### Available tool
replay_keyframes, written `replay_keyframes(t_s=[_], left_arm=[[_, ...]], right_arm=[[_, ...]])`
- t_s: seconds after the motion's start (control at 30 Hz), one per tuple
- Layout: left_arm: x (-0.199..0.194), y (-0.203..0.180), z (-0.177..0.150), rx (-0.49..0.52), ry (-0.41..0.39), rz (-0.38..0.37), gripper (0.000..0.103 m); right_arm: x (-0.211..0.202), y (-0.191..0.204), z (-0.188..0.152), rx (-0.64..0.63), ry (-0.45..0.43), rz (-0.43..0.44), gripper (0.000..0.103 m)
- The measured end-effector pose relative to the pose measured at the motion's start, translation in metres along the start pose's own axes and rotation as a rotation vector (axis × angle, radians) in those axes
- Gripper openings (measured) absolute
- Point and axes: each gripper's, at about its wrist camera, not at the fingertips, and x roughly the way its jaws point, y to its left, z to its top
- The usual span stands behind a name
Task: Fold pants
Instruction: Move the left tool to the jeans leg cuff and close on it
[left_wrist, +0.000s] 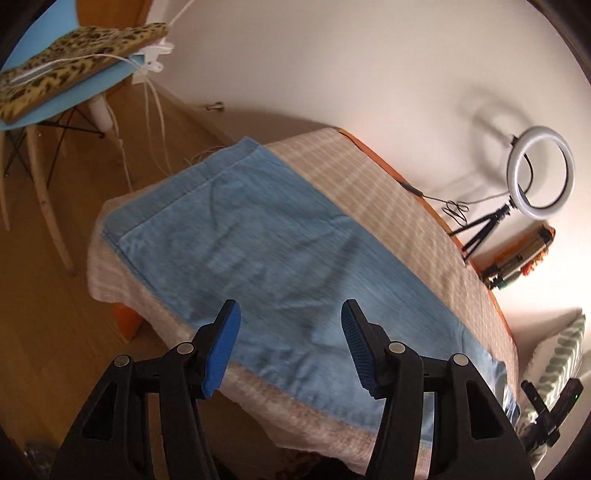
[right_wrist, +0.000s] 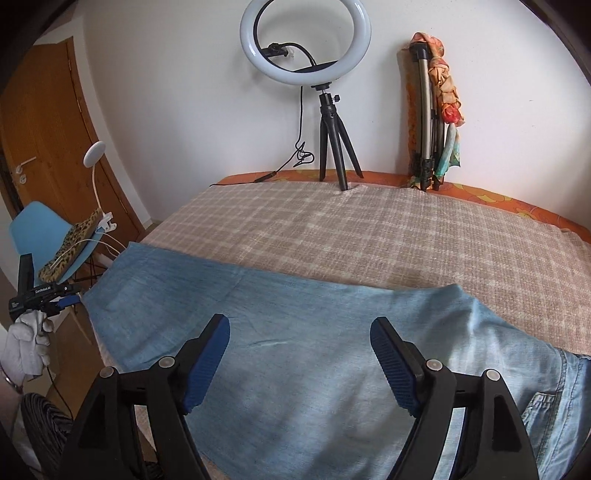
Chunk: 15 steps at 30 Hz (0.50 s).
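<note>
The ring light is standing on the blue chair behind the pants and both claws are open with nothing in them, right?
Not quite. The ring light stands on its tripod on the bed, against the wall, as the right wrist view shows. The pants lie there, and both the left claw and the right claw are open and empty.

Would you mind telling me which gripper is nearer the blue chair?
Left. The left gripper is held just in front of the blue chair; the right gripper hovers over the pants, farther away.

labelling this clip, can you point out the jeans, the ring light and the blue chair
jeans (right_wrist: 295, 332): right wrist view, middle of the flat denim.
ring light (right_wrist: 364, 44): right wrist view, right side of the white ring.
blue chair (right_wrist: 35, 230): right wrist view, backrest.
</note>
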Motion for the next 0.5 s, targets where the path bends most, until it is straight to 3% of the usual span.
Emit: replay_keyframes(t_s=[0.13,0.27,0.5], left_arm=[[0.002,0.047,0.025,-0.099,-0.042,0.064,0.056],[0.007,0.086,0.036,-0.223,-0.053,0.054,0.056],[0.022,0.116,0.035,-0.313,-0.07,0.071,0.055]], right_arm=[[0.023,0.007,-0.004,0.038,-0.004,0.041,0.081],[0.038,0.006,-0.009,0.027,0.0,0.032,0.081],[0.055,0.006,-0.003,0.024,-0.006,0.046,0.081]])
